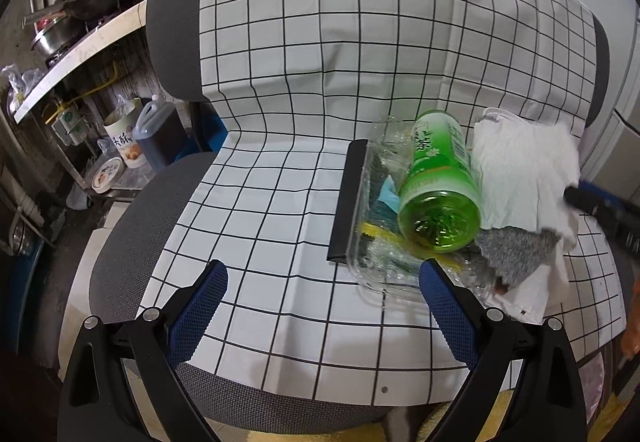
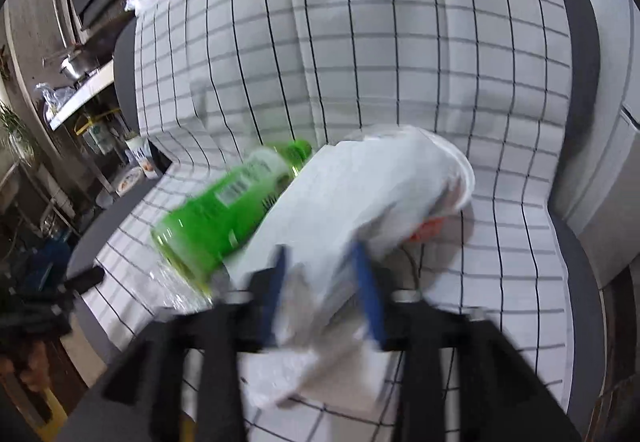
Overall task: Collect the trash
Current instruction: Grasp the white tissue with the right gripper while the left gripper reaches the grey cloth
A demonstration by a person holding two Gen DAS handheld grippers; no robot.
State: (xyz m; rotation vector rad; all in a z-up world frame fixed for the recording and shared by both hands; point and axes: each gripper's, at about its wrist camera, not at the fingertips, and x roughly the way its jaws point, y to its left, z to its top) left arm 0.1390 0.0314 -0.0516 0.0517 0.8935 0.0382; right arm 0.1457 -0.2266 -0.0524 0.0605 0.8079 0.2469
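So the whole scene sits on a grey chair (image 1: pixel 120 262) draped with a white cloth with a black grid (image 1: pixel 300 62), and off to the far left there's kitchen clutter: a pan on a shelf, a brown jug (image 1: pixel 158 134) and a round tin (image 1: pixel 126 138) down on the lower rack. The left gripper (image 1: pixel 324 282) hangs low over the front of the seat with its blue-padded fingers (image 1: pixel 198 306) spread wide apart, nothing between them, just cloth underneath. Moving right, the trash pile: a clear plastic tray (image 1: pixel 372 242) with a black strip along its left edge, some blue and yellow scraps inside it, and a green bottle (image 1: pixel 438 186) lying on its side across the tray, base pointing toward the camera. Right beside the bottle is a crumpled white paper towel (image 1: pixel 524 170), with a grey rag (image 1: pixel 512 250) poking out under it. The right gripper (image 2: pixel 320 282) has its fingers closed in around the near end of that paper towel (image 2: pixel 360 202); that view is motion-blurred, so I can't tell how firm the pinch is, but the paper sits squarely between the blue pads. From that side the bottle (image 2: pixel 224 214) is touching the towel's left edge, and something orange peeks out on the towel's right.
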